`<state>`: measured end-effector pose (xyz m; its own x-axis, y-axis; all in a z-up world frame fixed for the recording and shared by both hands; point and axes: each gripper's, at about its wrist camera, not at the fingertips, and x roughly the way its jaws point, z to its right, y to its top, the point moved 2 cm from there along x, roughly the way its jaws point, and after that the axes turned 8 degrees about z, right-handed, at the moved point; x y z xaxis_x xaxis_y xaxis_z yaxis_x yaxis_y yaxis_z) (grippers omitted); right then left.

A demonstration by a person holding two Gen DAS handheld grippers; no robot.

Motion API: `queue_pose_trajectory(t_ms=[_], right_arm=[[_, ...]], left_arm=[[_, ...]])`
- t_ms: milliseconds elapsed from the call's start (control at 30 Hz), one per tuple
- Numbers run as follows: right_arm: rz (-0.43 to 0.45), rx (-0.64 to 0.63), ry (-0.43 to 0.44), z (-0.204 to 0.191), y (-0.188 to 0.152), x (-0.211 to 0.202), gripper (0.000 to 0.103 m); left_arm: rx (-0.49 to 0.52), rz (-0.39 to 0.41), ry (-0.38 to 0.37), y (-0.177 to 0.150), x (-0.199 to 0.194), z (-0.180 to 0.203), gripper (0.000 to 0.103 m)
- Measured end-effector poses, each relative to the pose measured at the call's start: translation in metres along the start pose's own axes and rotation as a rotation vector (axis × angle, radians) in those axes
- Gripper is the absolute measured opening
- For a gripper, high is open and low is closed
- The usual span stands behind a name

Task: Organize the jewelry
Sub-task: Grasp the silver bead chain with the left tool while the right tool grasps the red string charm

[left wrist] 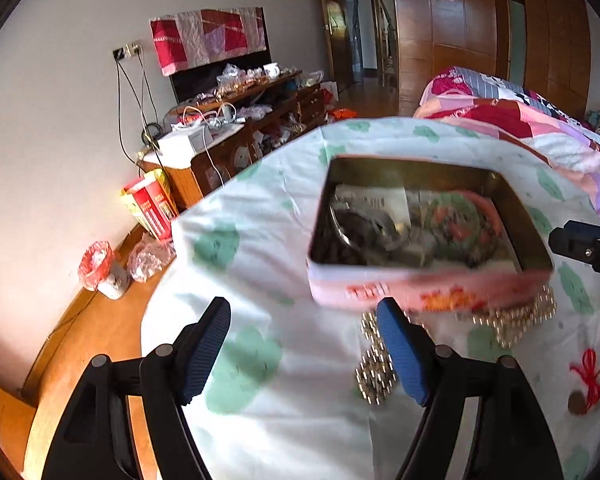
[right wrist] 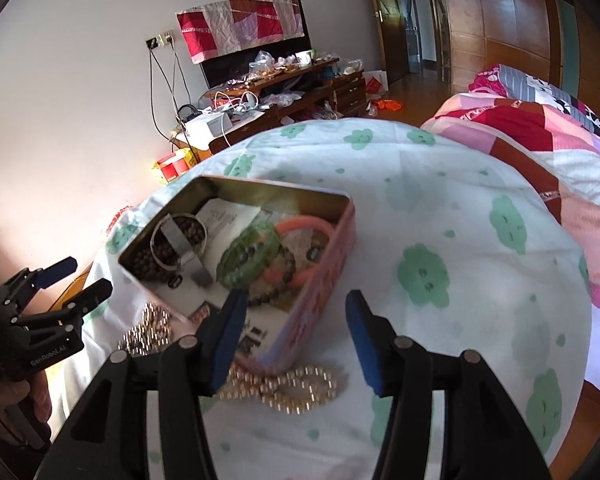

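An open pink tin box (left wrist: 419, 294) (right wrist: 323, 272) sits on a white cloth with green clouds. It holds a green bangle (right wrist: 250, 254), an orange ring (right wrist: 307, 226), brown beads (right wrist: 160, 258) and a silver bangle. A gold bead necklace (left wrist: 373, 364) (right wrist: 288, 388) lies on the cloth along the tin's near side. A red cord with a coin (left wrist: 587, 380) lies to the right. My left gripper (left wrist: 303, 354) is open and empty, left of the tin's near corner. My right gripper (right wrist: 296, 342) is open and empty over the tin's near corner and the necklace.
The cloth covers a round surface (right wrist: 459, 208) whose edge drops to a wooden floor (left wrist: 84, 340). A quilted bed (right wrist: 539, 128) lies at the right. A cluttered TV cabinet (left wrist: 236, 120), red boxes and a small bin (left wrist: 100, 268) stand by the wall.
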<state>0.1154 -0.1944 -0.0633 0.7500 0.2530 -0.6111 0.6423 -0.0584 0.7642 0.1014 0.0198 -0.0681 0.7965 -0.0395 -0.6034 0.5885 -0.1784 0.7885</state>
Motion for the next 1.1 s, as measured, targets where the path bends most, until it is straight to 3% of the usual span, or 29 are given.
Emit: queue_pose_trajectory(t_ms=[367,767,1033,1100], right_arm=[[-0.035,0.033,-0.032,0.013,-0.044,-0.025,0.057],[-0.051,0.044,-0.045,0.017,-0.067,-0.041,0.059],[-0.046,0.008,-0.056,0.010,-0.074,-0.046,0.060],[-0.036,0.000,-0.061,0.010,-0.075,-0.052,0.060]], left_arm=[[0.024,-0.037,-0.015,-0.021,0.003,0.022,0.076],[0.034,-0.070,-0.036,-0.026,0.018,0.029,0.076],[0.025,-0.072,-0.098,-0.028,0.017,0.031,0.033],[0.036,-0.071,-0.110,-0.028,0.015,0.033,0.011]])
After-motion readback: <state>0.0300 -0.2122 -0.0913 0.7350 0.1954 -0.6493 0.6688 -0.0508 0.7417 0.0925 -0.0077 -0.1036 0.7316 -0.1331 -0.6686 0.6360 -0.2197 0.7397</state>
